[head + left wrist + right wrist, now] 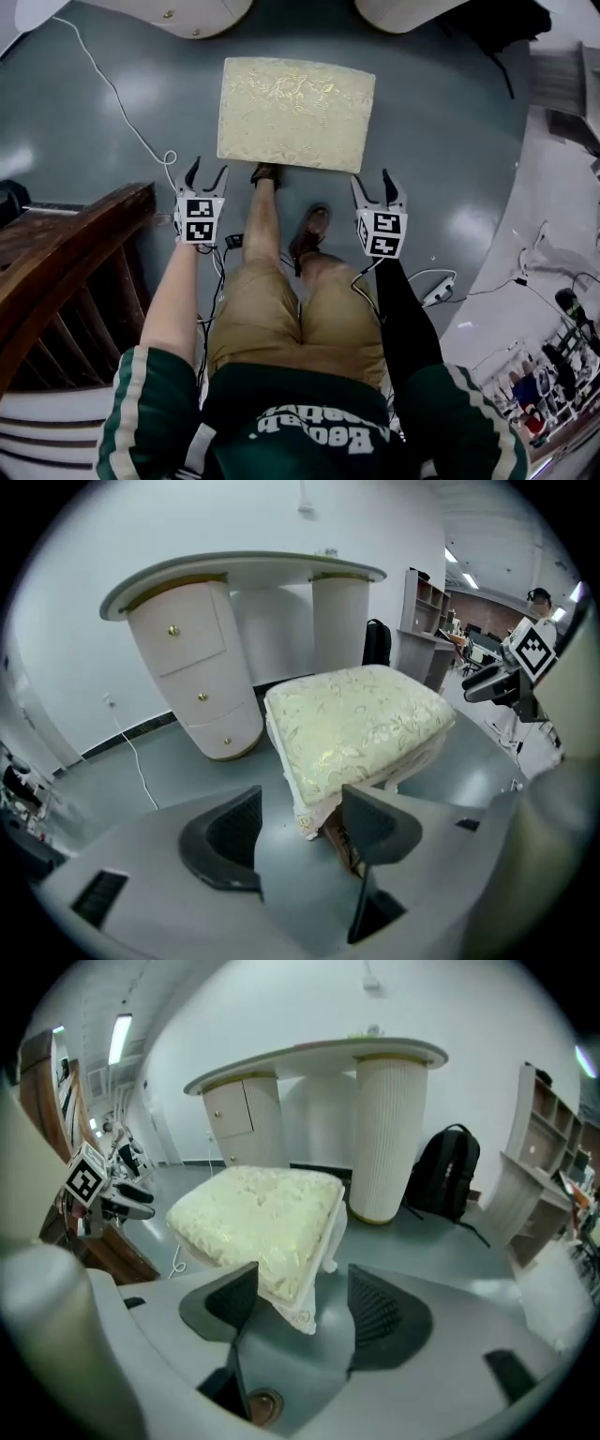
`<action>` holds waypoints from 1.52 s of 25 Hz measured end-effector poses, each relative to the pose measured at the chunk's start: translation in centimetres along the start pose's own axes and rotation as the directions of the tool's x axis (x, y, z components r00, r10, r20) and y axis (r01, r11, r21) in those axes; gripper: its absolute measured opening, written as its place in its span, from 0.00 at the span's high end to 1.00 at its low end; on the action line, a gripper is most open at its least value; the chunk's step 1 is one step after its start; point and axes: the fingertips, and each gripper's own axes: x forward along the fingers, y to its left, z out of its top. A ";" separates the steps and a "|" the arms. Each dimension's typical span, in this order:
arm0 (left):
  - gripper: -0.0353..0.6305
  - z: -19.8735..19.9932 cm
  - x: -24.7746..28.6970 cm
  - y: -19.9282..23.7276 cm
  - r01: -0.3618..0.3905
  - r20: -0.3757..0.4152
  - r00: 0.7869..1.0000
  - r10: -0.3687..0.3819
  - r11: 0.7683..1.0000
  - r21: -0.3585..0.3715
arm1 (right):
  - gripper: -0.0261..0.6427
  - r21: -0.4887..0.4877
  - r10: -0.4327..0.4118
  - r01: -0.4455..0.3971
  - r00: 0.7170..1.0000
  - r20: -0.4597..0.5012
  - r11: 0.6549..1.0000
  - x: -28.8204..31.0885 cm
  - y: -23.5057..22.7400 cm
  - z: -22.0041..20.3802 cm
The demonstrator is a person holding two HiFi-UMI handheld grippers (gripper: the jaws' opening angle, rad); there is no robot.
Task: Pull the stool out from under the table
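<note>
The stool [295, 112], with a cream floral cushion, stands on the grey floor a short way out from the white table [178, 14]. My left gripper [208, 171] is open just off the stool's near left corner. My right gripper [375, 186] is open at the near right corner. In the left gripper view the stool [356, 724] rises beyond the open left gripper [300, 808], with the table [244, 569] behind it. In the right gripper view a cushion corner of the stool [258, 1218] hangs between the spread jaws of the right gripper [300, 1293], and neither pad presses on it.
A dark wooden piece of furniture [75, 244] stands at the left. A white cable [112, 94] runs across the floor, and a power strip [438, 291] lies at the right. The person's shoes [314, 225] are just behind the stool. A black backpack [445, 1180] leans by the table's pedestal.
</note>
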 end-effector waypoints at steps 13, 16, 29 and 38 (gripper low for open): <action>0.52 17.1 -21.6 -0.8 -0.059 0.299 0.953 0.056 0.998 0.002 | 0.49 -0.049 0.041 -0.027 0.941 0.335 0.998 -19.0 7.1 17.7; 0.52 20.8 -26.3 -0.5 -0.060 0.371 0.927 0.059 0.998 -0.008 | 0.48 -0.104 0.067 -0.029 0.922 0.381 0.994 -22.6 8.9 21.5; 0.52 33.1 -35.9 3.2 0.006 0.625 0.776 -0.084 0.992 0.125 | 0.49 -0.161 0.012 0.092 0.836 0.549 0.983 -30.6 13.9 35.2; 0.52 36.3 -39.0 3.3 0.060 0.678 0.719 -0.153 0.985 0.159 | 0.55 -0.131 -0.029 0.142 0.777 0.628 0.981 -35.0 15.6 38.8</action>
